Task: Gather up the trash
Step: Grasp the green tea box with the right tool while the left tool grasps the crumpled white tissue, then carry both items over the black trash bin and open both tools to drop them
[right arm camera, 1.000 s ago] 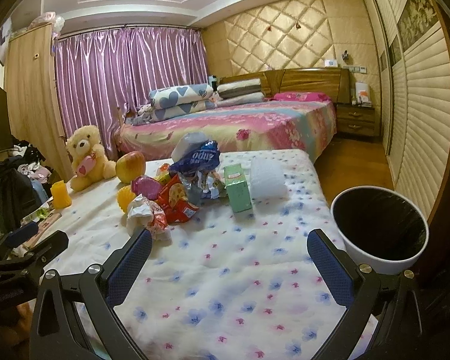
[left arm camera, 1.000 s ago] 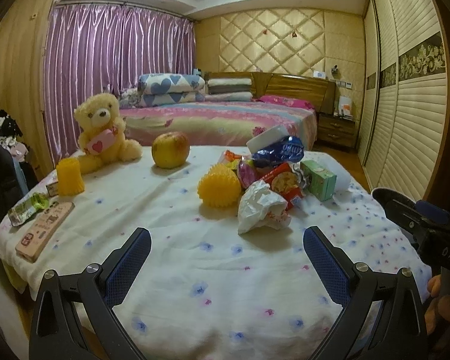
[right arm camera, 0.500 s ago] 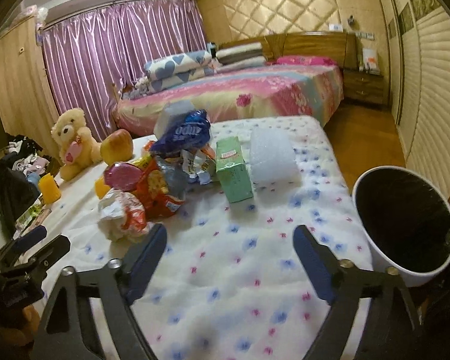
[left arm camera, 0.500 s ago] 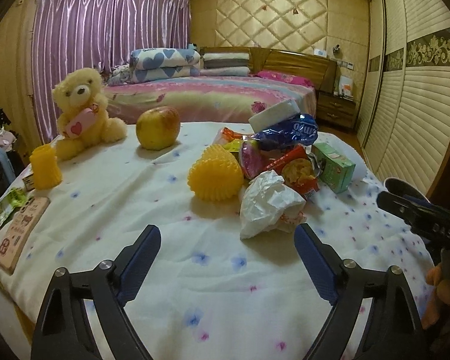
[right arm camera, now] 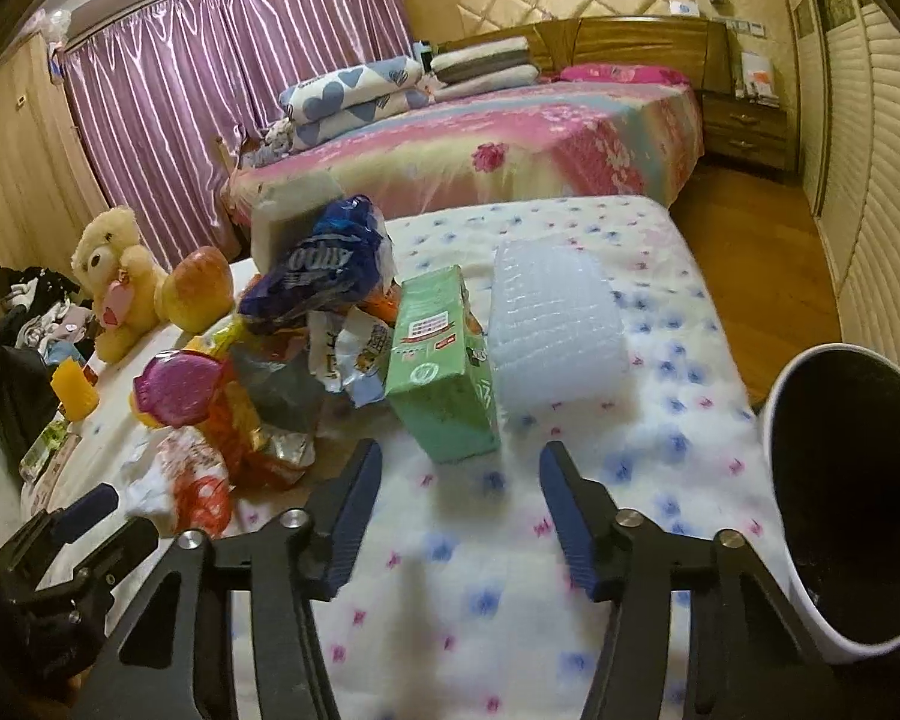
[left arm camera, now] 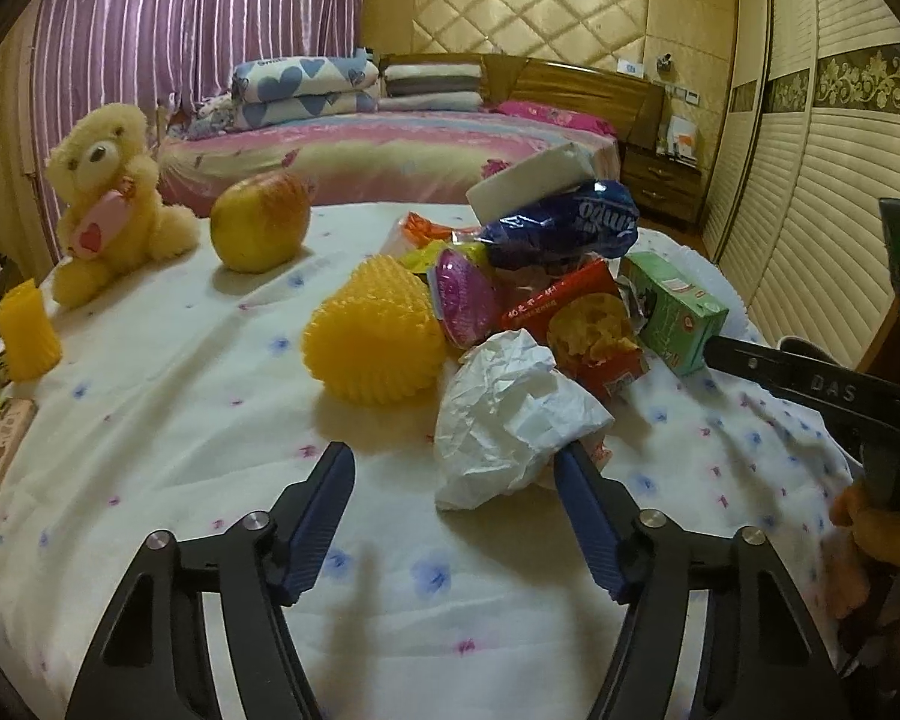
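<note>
Both tongs have dropped closer to the trash pile since a second ago. Left tongs (left arm camera: 453, 471) are closing, about half open, gripping nothing; the crumpled white paper (left arm camera: 510, 420) lies just ahead, against the right finger's tip. Right tongs (right arm camera: 459, 471) are closing too, empty, short of the green carton (right arm camera: 441, 372). This looks like the reach before the first grasps. Next, each needs to straddle its piece, then carry it to the white bin (right arm camera: 846, 498) right of the pile. Wrappers deeper in the pile overlap and blur together.
</note>
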`<state>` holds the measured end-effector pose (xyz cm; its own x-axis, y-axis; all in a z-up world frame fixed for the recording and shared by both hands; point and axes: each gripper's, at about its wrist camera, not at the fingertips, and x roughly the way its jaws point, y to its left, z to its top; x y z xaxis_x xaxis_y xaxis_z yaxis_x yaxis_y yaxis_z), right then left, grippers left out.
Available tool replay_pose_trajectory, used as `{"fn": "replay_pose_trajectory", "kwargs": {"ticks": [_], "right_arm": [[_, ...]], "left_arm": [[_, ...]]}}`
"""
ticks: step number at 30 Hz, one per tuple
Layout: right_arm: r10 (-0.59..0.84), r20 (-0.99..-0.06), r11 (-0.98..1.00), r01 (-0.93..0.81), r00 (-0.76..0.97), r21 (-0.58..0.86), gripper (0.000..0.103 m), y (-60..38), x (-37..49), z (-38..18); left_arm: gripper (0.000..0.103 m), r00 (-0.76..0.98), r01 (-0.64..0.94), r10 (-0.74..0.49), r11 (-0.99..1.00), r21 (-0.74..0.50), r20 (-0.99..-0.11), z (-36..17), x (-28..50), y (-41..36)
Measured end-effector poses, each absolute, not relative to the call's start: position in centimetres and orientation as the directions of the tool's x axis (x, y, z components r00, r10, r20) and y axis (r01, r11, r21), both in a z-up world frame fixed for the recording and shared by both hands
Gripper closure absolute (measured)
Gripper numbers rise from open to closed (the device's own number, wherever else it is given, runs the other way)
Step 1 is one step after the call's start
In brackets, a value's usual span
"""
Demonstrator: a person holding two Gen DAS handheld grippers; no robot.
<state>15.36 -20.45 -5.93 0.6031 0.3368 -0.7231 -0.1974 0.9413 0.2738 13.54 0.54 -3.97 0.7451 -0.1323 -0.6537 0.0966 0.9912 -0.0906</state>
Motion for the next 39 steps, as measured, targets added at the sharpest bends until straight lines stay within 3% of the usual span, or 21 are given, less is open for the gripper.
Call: {"fn": "replay_pose_trajectory", "kwargs": {"ticks": [3,5,8,10,12,14,15,39], "right_arm": [[0.346,-0.737,0.938,-0.202,0.581,0.281,0.055,-20.3,16.3,-6.5],[0.357,-0.743,0.934,-0.208,0.566,0.290,0.055,-20.0,16.8,-6.7],[0.365,-0.745,0.931,-0.217,0.558,0.294,0.055,-19.6,17.4,-6.8],[0.363,-0.743,0.932,-0.218,0.562,0.291,0.055,-19.4,17.7,-6.8],[0.366,-0.741,0.931,-0.223,0.563,0.290,0.056,-19.3,17.9,-6.7],[0.371,-0.741,0.929,-0.231,0.560,0.290,0.068,-19.1,18.0,-6.7],[0.371,-0.741,0.929,-0.230,0.560,0.291,0.069,-19.1,17.9,-6.7],[0.379,-0.660,0.913,-0.147,0.649,0.380,0.071,-26.3,8.1,-4.1]], "left_arm": [[0.037,0.738,0.099,-0.134,0.991,-0.091,-0.661,-4.2,14.1,0.3],[0.042,0.734,0.106,-0.141,0.990,-0.093,-0.664,-4.4,14.4,0.2],[0.057,0.720,0.119,-0.157,0.988,-0.103,-0.676,-4.7,14.6,0.1],[0.072,0.705,0.128,-0.177,0.984,-0.122,-0.686,-4.9,14.7,0.2],[0.076,0.689,0.163,-0.217,0.976,-0.144,-0.692,-5.0,14.8,0.2],[0.080,0.692,0.171,-0.221,0.975,-0.141,-0.687,-4.8,14.7,0.1],[0.082,0.695,0.179,-0.225,0.974,-0.139,-0.683,-4.7,14.4,0.1],[0.086,0.688,0.353,-0.363,0.924,-0.147,-0.629,-2.0,9.3,-4.3]]}}
